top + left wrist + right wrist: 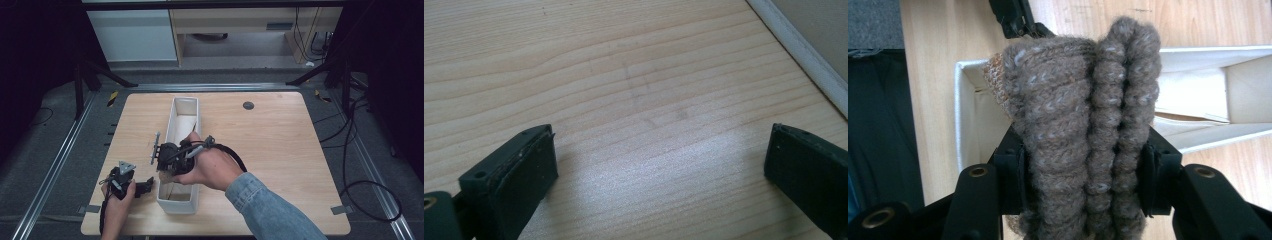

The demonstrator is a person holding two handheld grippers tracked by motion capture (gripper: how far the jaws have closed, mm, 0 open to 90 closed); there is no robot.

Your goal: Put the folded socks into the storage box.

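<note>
a long, narrow white bin is standing on the table, running from near to far, left of centre. its walls are thin, pale and fabric-like, the rim stiffer. inside, toward the far end, something pale and flat is lying; the near end is showing a tan floor. in the right gripper view, cream panels or flaps are sitting inside the bin.

right gripper is hanging over the near half of the bin, held by a hand in a denim sleeve. its claw is gripping a folded brown knit, the two pads pressing it from either side. the knit is thick and woolly, ribbed in cable-like rolls with pale flecks, doubled into several layers; a lighter tan knit patch is peeking out behind it at the left. the knit is sitting above the bin's near end; whether it is touching the bin i cannot tell.

left gripper is resting low just left of the bin's near end, claw gaping wide, nothing between the pads, only bare wood grain under them. the bin's white edge is showing at that view's far right.
</note>
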